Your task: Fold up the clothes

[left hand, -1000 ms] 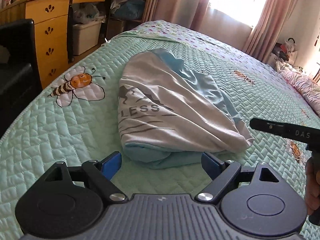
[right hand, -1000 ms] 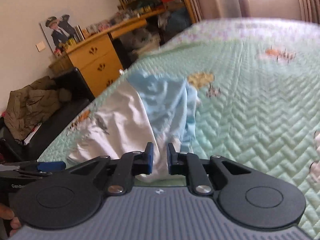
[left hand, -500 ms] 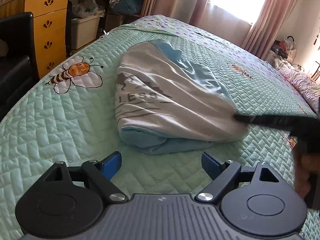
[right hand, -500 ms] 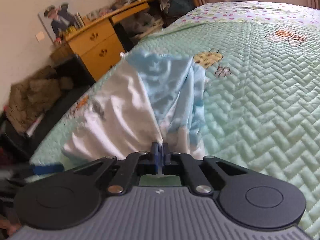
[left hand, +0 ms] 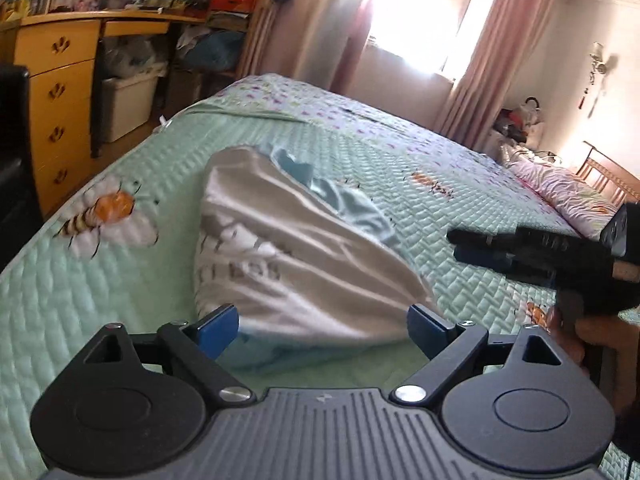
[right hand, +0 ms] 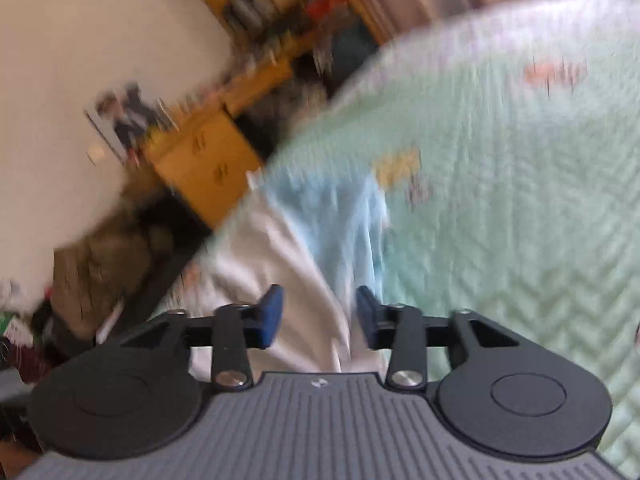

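A white and light-blue T-shirt (left hand: 288,264), folded into a bundle with grey lettering, lies on the green quilted bed (left hand: 120,312). My left gripper (left hand: 324,330) is open, and the shirt's near edge sits just beyond its blue fingers (left hand: 218,330). Held by a hand at the right, my right gripper (left hand: 454,244) hovers beyond the shirt's pointed end, apart from it. In the blurred right wrist view my right gripper (right hand: 319,316) stands open, with the shirt (right hand: 304,248) showing past the gap.
A yellow wooden desk with drawers (left hand: 52,92) and a black chair (left hand: 12,168) stand left of the bed. A plastic bin (left hand: 128,100) sits under the desk. A pink pillow (left hand: 560,196) lies far right. A bee print (left hand: 108,212) marks the quilt.
The right gripper, shut on the shirt's end half a second ago, has opened and lifted away from it. The left gripper stayed open and moved closer to the shirt. Both views are motion-blurred.
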Demonstrator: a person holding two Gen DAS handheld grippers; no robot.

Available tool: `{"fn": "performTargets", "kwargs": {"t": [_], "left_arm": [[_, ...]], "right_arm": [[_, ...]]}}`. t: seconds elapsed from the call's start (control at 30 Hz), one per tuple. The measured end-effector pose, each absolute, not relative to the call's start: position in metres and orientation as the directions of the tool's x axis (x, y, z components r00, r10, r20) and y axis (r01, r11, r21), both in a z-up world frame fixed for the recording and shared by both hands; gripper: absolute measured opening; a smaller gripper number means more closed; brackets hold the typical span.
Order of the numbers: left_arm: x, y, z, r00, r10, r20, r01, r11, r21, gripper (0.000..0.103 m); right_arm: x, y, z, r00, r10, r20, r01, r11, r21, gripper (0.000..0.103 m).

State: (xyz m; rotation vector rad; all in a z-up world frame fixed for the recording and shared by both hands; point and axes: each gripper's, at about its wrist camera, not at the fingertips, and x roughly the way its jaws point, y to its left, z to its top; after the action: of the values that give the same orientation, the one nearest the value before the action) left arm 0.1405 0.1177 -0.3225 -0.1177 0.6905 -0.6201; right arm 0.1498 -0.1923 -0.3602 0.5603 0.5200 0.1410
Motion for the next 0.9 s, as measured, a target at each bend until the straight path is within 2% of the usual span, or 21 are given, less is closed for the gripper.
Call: {"fn": "performTargets", "kwargs": {"t": [0.13,0.37,0.4,0.43,0.47,0.57,0.63,0.7,0.77,0.9], "left_arm": [[0.154,0.106,-0.328,0.591,-0.577,-0.564,0.498,0.811,-0.307,0.092],[0.161,0.094,-0.350,0.599,-0.554,-0.578,0.508,0.821,-0.261,0.092],[0.162,0.095,-0.353,0.603,-0.555,-0.574,0.504,0.822,-0.265,0.092],[0.162,0.095,-0.355,0.608,-0.555,-0.567,0.503,0.823,-0.266,0.092],[0.162,0.094,-0.357,0.614,-0.556,-0.561,0.506,0.822,-0.261,0.092],[0.162,0.088,-0.362,0.627,-0.558,-0.544,0.523,0.819,-0.238,0.093],[0.162,0.083,-0.370,0.640,-0.543,-0.544,0.523,0.826,-0.209,0.098],[0.161,0.081,-0.378,0.650,-0.536,-0.539,0.526,0.829,-0.189,0.098],[0.159,0.082,-0.381,0.657,-0.542,-0.525,0.531,0.826,-0.189,0.098],[0.158,0.083,-0.379,0.664,-0.551,-0.506,0.538,0.821,-0.189,0.098]], "right_arm": [[0.200,-0.199,-0.356,0.843,0.247,-0.479,0.052,0.848,0.528,0.052],[0.276,-0.219,-0.384,0.826,0.229,-0.515,0.137,0.804,0.578,0.050],[0.289,-0.220,-0.390,0.815,0.246,-0.525,0.140,0.796,0.590,0.044],[0.302,-0.216,-0.394,0.796,0.269,-0.542,0.128,0.800,0.586,0.006],[0.314,-0.214,-0.394,0.785,0.269,-0.558,0.129,0.810,0.572,0.004],[0.347,-0.213,-0.390,0.760,0.244,-0.602,0.142,0.841,0.522,0.003],[0.343,-0.208,-0.383,0.777,0.258,-0.574,0.106,0.846,0.523,0.003],[0.335,-0.203,-0.374,0.796,0.276,-0.538,0.063,0.847,0.528,0.010],[0.327,-0.198,-0.366,0.814,0.294,-0.501,0.020,0.848,0.530,0.036],[0.311,-0.188,-0.350,0.842,0.332,-0.426,-0.066,0.846,0.530,0.040]]}}
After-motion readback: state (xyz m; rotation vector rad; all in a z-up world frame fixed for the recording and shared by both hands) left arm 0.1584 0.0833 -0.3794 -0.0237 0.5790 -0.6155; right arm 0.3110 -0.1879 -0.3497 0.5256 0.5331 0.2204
